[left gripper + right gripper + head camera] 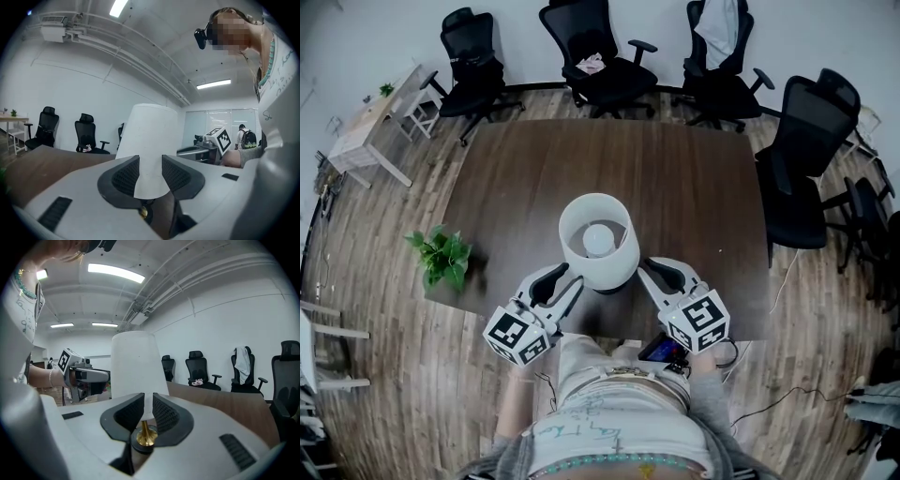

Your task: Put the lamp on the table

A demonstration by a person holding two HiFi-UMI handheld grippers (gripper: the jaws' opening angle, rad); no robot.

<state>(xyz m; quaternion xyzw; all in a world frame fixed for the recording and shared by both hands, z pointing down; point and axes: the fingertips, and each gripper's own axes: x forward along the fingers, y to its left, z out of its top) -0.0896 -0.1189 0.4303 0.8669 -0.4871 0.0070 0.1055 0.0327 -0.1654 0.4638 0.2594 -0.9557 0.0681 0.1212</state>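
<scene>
A lamp with a white conical shade (598, 242) stands upright on the dark wooden table (675, 187), close to its near edge. My left gripper (570, 278) is at the shade's lower left and my right gripper (649, 268) at its lower right. In the left gripper view the shade (149, 136) fills the narrow gap between the pads of the left gripper (150, 164). The right gripper view shows the shade (133, 366) between the close-set pads of the right gripper (148, 404). Below them shows the lamp's brass stem (146, 431) on a black foot.
A potted plant (442, 255) sits on the table's left front corner. Black office chairs (600, 56) line the far side, and another chair (811, 159) stands at the table's right. A small light desk (370, 127) is far left. A phone-like device (661, 349) is by the right hand.
</scene>
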